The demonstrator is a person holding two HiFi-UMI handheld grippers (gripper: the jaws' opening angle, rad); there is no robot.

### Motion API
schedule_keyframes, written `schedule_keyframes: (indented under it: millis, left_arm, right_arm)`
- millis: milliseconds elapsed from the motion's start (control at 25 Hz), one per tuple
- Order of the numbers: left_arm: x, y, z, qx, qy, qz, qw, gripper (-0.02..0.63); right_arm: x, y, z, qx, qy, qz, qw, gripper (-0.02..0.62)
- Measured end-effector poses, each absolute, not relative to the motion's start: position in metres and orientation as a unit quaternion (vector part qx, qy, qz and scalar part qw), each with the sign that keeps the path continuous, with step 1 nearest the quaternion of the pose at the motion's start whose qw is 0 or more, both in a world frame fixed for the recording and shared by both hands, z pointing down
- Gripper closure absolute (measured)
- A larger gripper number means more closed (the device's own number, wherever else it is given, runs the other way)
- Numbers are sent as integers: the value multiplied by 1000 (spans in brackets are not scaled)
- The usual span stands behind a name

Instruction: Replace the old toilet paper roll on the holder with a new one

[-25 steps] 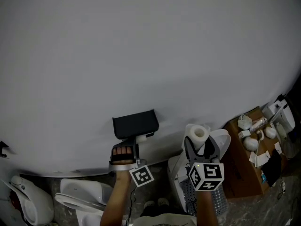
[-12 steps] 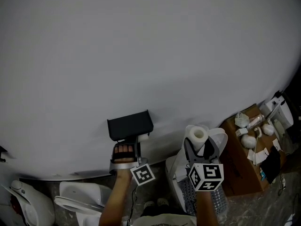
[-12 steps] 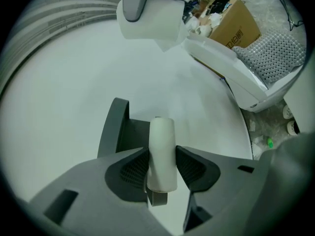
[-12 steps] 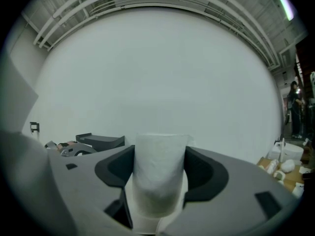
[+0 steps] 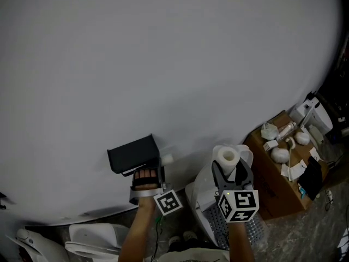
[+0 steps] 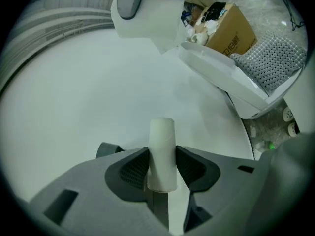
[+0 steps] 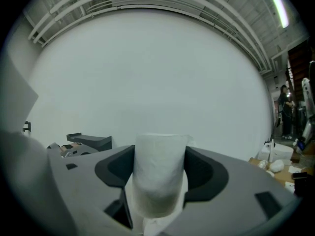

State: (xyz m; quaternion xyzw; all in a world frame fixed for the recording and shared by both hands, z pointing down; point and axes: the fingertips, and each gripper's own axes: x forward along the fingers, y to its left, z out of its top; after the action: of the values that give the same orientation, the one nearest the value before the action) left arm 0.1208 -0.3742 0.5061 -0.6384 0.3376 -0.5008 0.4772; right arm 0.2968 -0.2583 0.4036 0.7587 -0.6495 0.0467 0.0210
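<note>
Head view: a black holder [image 5: 133, 153] sticks out from the pale wall [image 5: 163, 64]. The left gripper [image 5: 160, 167] sits just below the holder's right end, with the person's hand [image 5: 144, 177] in its handle. A small white cardboard tube [image 5: 167, 159] shows at the gripper's tip, just beside the holder's right end; whether it touches the holder cannot be told here. The right gripper [image 5: 230, 169] is well to the right of the holder and points up. Its jaws are clamped on the sides of a new roll [image 5: 228, 156], which stands upright with its hollow core facing the camera. Behind that gripper are a white bin [image 5: 203, 192] and a mesh basket [image 5: 252, 231]. A cardboard box [image 5: 275, 182] with small items on top sits further right, and part of a toilet [image 5: 90, 239] shows at the lower left

Left gripper view: the two dark jaws are closed on the cardboard tube, one pad on each side. The tube stands upright and pokes out above the jaws, in front of the wall. At the top of the view the new roll hangs from a grey finger of the right gripper, apart from the tube, with the box, bin and basket to the right

Right gripper view: the jaws press on both sides of the new roll, which fills the gap between them. The holder and the left gripper appear low at the left, against the wall
</note>
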Motion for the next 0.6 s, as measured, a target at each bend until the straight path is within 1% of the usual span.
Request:
schedule_keyframes:
  millis: [440,600]
  left_arm:
    - [190,-367,498,-650,318,-462,513,428]
    - [204,-356,492,-680,317,-438,495,428]
  right_arm:
    - [337,-237,408,786,-616,51,20,302]
    - [344,-233,407,789,-612,50,21,302]
